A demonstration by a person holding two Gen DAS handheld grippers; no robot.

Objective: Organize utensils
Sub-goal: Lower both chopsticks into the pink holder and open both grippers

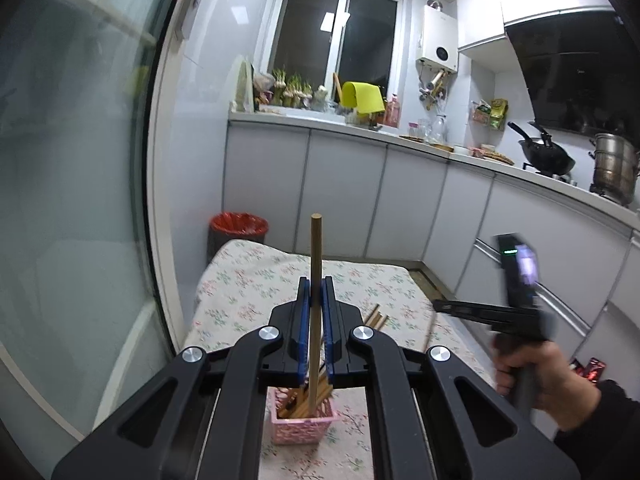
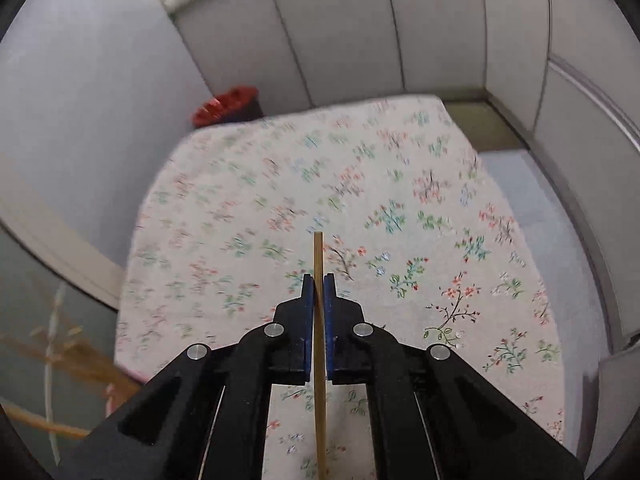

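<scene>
My left gripper (image 1: 316,286) is shut on a wooden chopstick (image 1: 316,256) that stands upright between its blue pads, its lower end reaching down into a pink holder (image 1: 302,420) with several chopsticks in it. A few loose chopsticks (image 1: 378,318) lie on the floral tablecloth (image 1: 248,280) beyond. My right gripper (image 2: 319,280) is shut on another thin wooden chopstick (image 2: 319,256), held above the tablecloth (image 2: 360,184). In the left wrist view that right gripper (image 1: 440,304) appears at the right, blurred, in a person's hand (image 1: 536,376).
A red-lined bin (image 1: 238,226) stands past the table's far left corner. White cabinets (image 1: 360,184) and a worktop with a wok (image 1: 546,156) and steel pot (image 1: 614,172) run behind and to the right. A glass door (image 1: 72,160) fills the left.
</scene>
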